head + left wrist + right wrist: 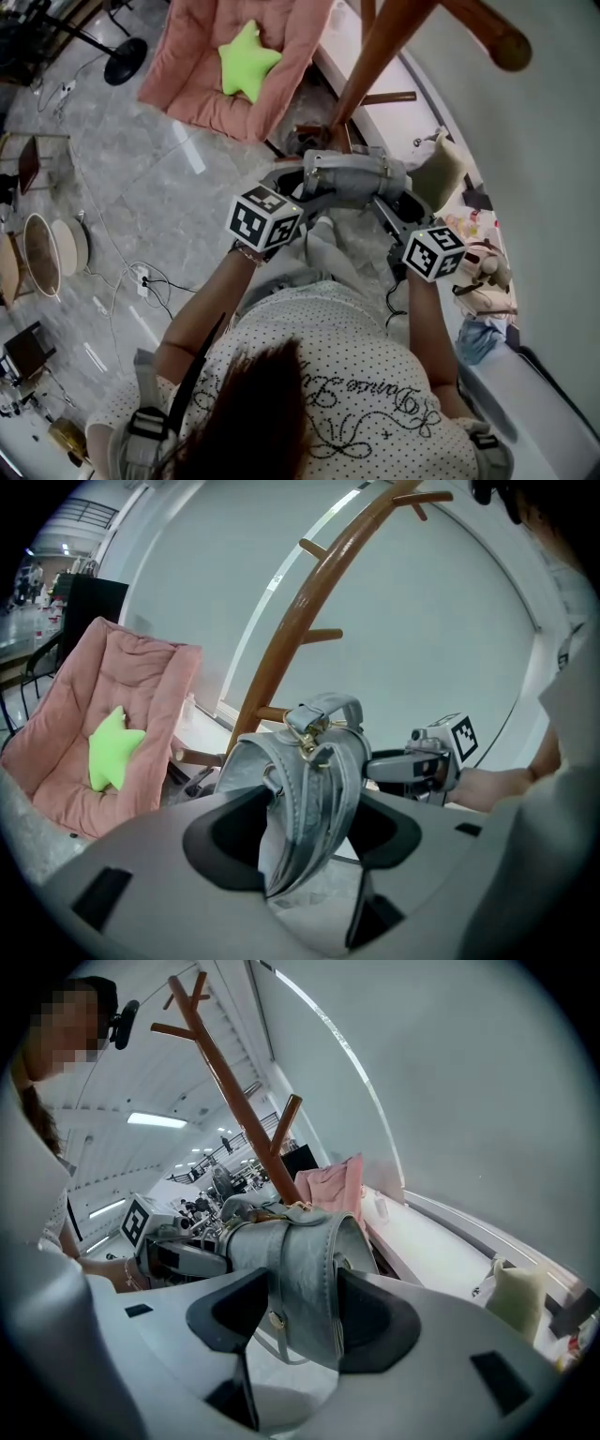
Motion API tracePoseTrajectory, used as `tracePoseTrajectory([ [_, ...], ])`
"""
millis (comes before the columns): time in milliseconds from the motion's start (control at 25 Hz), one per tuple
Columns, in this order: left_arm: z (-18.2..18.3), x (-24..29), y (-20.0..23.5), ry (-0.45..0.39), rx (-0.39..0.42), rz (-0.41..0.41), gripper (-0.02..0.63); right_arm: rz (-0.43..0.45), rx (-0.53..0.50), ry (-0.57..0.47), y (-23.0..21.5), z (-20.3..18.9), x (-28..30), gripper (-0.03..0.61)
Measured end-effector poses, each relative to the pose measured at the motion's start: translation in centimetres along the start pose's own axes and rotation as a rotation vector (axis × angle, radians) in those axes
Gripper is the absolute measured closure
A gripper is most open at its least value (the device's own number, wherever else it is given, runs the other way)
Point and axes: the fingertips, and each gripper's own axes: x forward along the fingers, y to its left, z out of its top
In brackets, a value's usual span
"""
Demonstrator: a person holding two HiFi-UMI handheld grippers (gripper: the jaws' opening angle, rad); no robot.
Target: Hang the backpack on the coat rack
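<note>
Left gripper, right gripper: jaws of each clamped on grey backpack. Risk: top handle, seemingly floppy, misses coat rack peg at 12 o'clock; bag drops.

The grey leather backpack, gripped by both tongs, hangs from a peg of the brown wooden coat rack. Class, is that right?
No. The grey leather backpack is gripped by the left tongs and right tongs, but the left gripper view shows its handle on no peg, held in front of the brown wooden coat rack.
</note>
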Motion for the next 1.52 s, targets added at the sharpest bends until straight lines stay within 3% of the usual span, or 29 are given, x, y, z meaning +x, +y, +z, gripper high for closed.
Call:
tracePoseTrajectory([
  [1160,-1.5,2.1,4.2,0.060,-0.055,0.079,0.373,0.028,-0.016,0.100,-2.4,-1.0,4.6,0.345],
  [1520,-2.1,2.4,5.3,0.081,-0.038,0.117,0.379,0.037,-0.042,0.125,-2.8,-1.7,5.9,0.347],
])
